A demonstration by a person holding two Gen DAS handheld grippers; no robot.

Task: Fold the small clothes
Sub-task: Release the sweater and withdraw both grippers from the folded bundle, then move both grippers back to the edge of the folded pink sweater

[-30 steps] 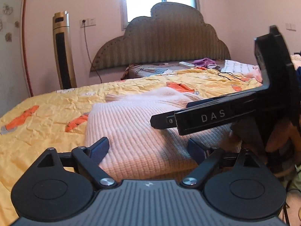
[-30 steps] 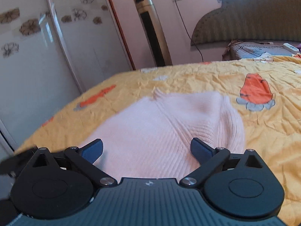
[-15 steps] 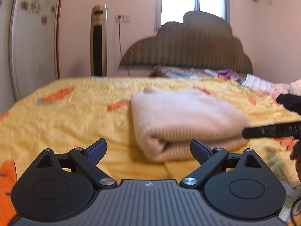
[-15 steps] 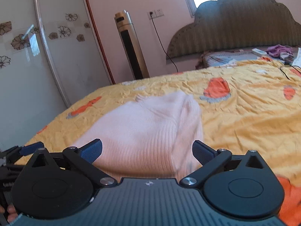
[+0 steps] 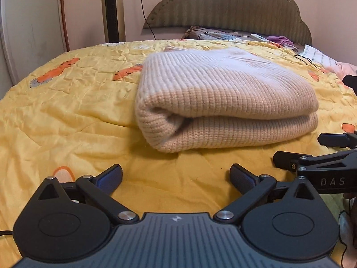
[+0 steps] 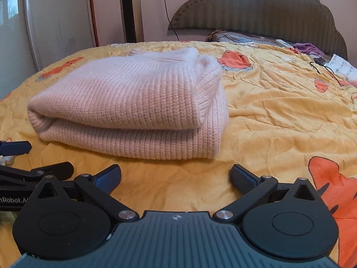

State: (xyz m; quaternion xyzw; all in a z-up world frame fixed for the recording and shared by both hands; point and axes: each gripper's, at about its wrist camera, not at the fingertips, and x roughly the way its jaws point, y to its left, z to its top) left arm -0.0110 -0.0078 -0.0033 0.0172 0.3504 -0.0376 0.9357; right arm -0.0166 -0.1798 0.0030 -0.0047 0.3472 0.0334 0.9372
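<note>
Left tongs (image 5: 176,176): apart, empty, just short of the sweater. Right tongs (image 6: 176,176): apart, empty.
Pink knit sweater (image 5: 221,102): folded, on yellow bedspread (image 5: 67,111).
Left view only: "DAS" lettering.
Right view only: "nRobot.AI" lettering, partly cut off.

My two wrist cameras sit low over the bed (image 5: 67,116), facing the headboard (image 6: 263,6). Both share the folded sweater (image 5: 223,98) close ahead, left view from its left, right from its right.

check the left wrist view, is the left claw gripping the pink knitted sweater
No, the left claw is open with both fingers over bare yellow quilt, apart from the folded pink knitted sweater lying ahead of it.
</note>
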